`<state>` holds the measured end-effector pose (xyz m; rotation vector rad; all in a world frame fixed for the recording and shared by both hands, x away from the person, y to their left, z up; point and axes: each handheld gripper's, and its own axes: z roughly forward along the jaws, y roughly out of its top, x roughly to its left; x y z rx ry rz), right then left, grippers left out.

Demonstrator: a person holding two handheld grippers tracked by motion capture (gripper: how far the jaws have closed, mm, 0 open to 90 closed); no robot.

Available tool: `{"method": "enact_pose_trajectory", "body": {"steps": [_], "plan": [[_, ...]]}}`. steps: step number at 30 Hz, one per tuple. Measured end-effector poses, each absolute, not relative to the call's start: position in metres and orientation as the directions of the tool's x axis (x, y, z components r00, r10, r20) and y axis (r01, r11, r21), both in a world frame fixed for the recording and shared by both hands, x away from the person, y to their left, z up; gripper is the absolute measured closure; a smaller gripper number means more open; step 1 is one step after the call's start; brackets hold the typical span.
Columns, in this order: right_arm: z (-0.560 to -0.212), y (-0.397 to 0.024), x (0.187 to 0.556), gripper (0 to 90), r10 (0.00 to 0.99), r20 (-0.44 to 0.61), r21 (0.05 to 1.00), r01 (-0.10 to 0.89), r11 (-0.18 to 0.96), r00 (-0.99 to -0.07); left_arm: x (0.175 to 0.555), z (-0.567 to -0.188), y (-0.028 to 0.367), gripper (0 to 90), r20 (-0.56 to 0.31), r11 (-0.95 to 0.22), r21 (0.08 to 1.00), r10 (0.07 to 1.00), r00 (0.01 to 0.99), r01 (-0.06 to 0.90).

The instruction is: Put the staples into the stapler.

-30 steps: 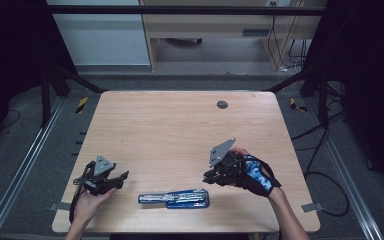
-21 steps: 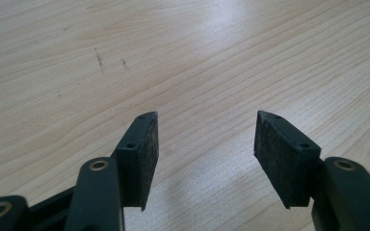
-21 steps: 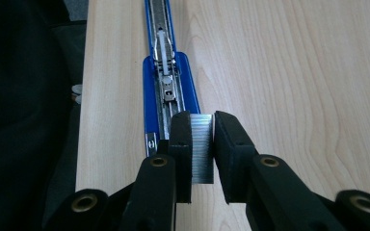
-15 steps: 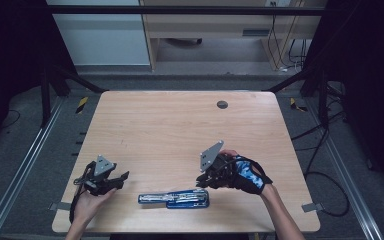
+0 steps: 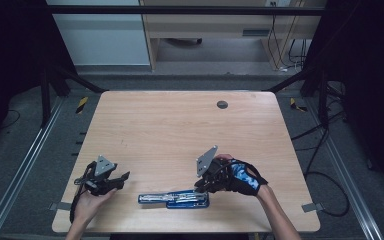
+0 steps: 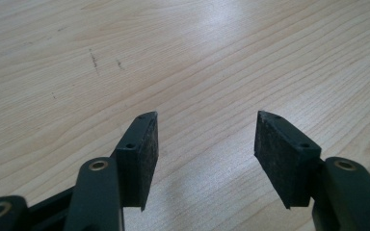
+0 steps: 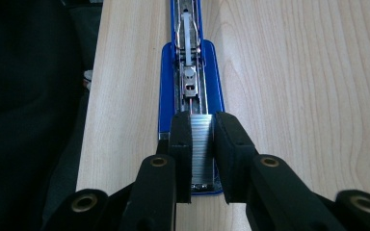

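- A strip of staples [image 7: 202, 144] sits clamped between the pads of the right hand-held gripper [image 7: 203, 154], directly above the metal channel of an opened blue stapler [image 7: 191, 86]; the strip lines up with the channel's length, which looks like the reason for holding it this way: it can drop straight in.
- The stapler [image 5: 174, 198] lies flat and folded open near the near edge of the desk [image 5: 180, 130], roughly at its middle, its long side running left to right. Lying open like this leaves the channel facing up for loading.
- In the right gripper view, the channel holds a spring pusher farther along; whether other staples already lie in it I cannot tell.
- The right hand-held gripper [image 5: 203, 186], in a hand with a blue patterned glove, is at the stapler's right end, tilted down toward it.
- The left hand-held gripper [image 5: 121, 178] rests low over bare wood to the left of the stapler, apart from it; its pads [image 6: 139, 154] stand wide apart with nothing between them, seemingly waiting.
- A small dark round fitting [image 5: 222, 104] sits in the far part of the desk, well apart from the work.
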<state>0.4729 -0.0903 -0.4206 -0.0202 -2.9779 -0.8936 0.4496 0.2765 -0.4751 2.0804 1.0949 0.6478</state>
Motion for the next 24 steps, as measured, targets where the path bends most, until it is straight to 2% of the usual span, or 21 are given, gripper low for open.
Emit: {"method": "enact_pose_trajectory", "body": {"steps": [24], "plan": [[-0.436,-0.089,0.475,78.1,-0.012,0.056,0.528,0.020,0.849,-0.998,0.450,-0.476,0.276,41.6,0.110,-0.411,0.761,0.844,0.524,0.502]]}}
